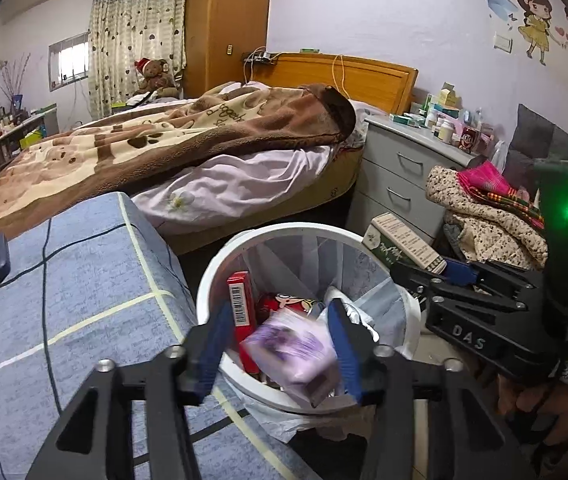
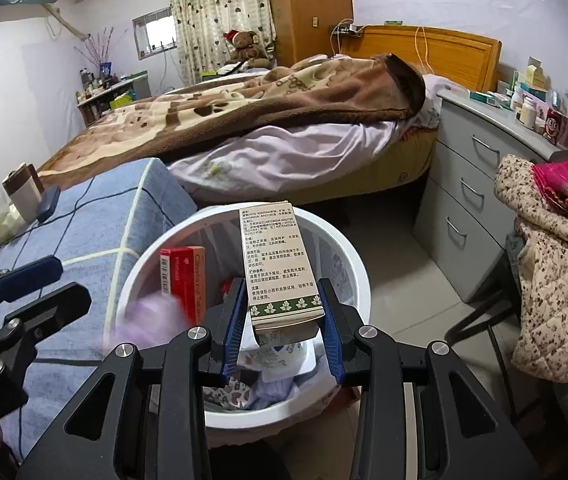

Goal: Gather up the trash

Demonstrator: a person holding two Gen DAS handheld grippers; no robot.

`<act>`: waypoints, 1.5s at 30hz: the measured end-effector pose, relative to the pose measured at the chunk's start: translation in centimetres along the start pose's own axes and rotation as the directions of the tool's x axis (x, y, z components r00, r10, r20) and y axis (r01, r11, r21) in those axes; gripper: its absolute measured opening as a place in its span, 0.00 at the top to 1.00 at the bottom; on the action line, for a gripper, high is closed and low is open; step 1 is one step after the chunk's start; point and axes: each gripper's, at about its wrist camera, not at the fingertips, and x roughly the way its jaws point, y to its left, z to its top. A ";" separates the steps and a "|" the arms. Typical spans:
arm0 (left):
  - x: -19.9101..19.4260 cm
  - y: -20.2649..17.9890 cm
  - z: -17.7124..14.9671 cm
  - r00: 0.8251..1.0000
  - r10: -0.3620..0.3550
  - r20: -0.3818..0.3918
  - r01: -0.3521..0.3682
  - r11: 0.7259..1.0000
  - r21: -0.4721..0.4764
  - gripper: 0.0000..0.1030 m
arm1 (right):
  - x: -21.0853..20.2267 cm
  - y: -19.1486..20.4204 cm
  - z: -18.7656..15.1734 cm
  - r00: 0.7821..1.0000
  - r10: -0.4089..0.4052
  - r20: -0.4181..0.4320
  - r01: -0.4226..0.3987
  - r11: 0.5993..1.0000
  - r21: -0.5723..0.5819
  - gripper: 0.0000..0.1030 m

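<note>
A white trash bin [image 1: 220, 260] with a plastic liner stands on the floor beside a blue-covered table; it also shows in the right wrist view [image 2: 348, 252]. It holds a red box [image 1: 241, 300] and other packaging. My left gripper [image 1: 278, 344] is open over the bin, and a blurred purple packet [image 1: 294, 350] is loose between its fingers, falling; it shows as a purple blur in the right wrist view [image 2: 152, 316]. My right gripper [image 2: 282, 320] is shut on a beige printed carton [image 2: 276, 264] held above the bin; it also appears in the left wrist view [image 1: 402, 240].
A blue checked table cover [image 1: 64, 300] with a black cable lies left of the bin. A bed with a brown blanket [image 1: 188, 136] is behind. A grey drawer unit [image 1: 400, 172] and a chair piled with clothes [image 1: 492, 212] stand to the right.
</note>
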 end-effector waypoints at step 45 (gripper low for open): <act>-13.9 2.0 -10.1 0.906 0.397 0.144 -0.372 0.912 -0.172 0.43 | -9.0 5.7 -6.4 0.964 0.109 0.242 -0.092 0.992 -0.081 0.36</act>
